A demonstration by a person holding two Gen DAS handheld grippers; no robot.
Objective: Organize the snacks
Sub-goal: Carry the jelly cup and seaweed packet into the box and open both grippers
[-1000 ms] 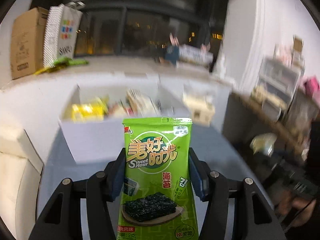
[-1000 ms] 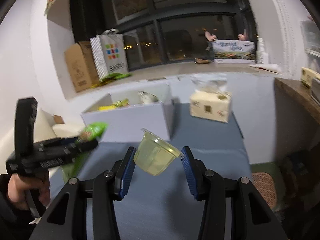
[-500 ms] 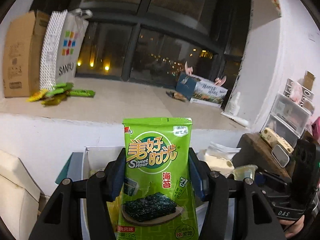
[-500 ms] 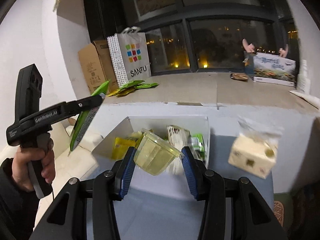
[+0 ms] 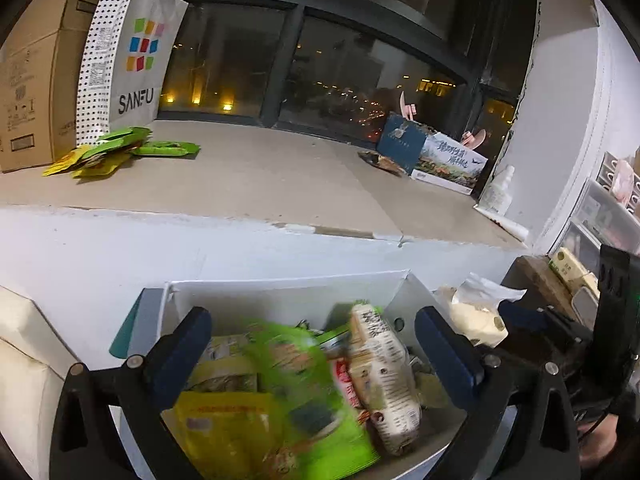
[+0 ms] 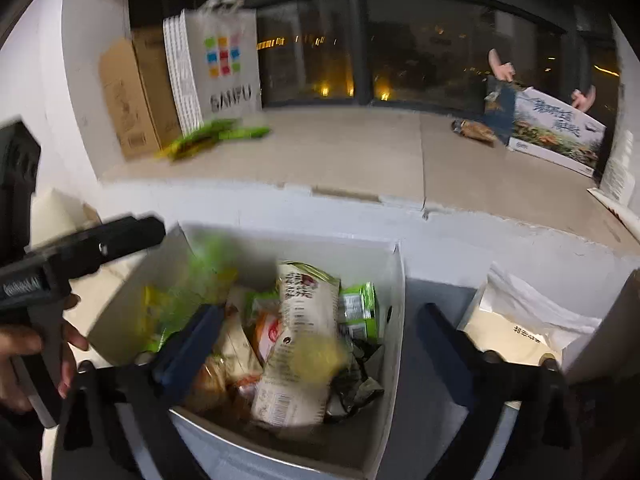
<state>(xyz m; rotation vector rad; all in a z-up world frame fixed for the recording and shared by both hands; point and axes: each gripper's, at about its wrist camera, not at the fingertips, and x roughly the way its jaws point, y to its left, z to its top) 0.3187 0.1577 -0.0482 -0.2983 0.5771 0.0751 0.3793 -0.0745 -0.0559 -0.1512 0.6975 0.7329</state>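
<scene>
So we're right at the drop step here: both grippers are parked over the white box [image 6: 394, 320] and both have their jaws spread wide with nothing between them. Under the left gripper [image 5: 312, 344] there's a smeared green seaweed packet [image 5: 308, 384], blurred enough that we'd guess it's mid-fall or just landing on the pile, sitting on top of a yellow packet [image 5: 224, 428] and right beside the long beige wrapped snack [image 5: 380, 372]. Under the right gripper [image 6: 316, 340] there's a fuzzy yellowish blob, which we take for the jelly cup [image 6: 316, 356], also too blurred to say if it has touched down yet; it sits over the beige snack in that view. The box is already pretty full, with wrappers stacked at all angles. As for what's left, there's a little heap of green and yellow packets [image 5: 116, 150] up on the window ledge [image 5: 280, 184], next to the SANFU bag [image 5: 132, 52] and well apart from the box, so our guess is those go next. That would mean lifting both grippers clear of the box rim without snagging a wrapper, then reaching up to the ledge, and those flat packets probably need an edge pinch.
</scene>
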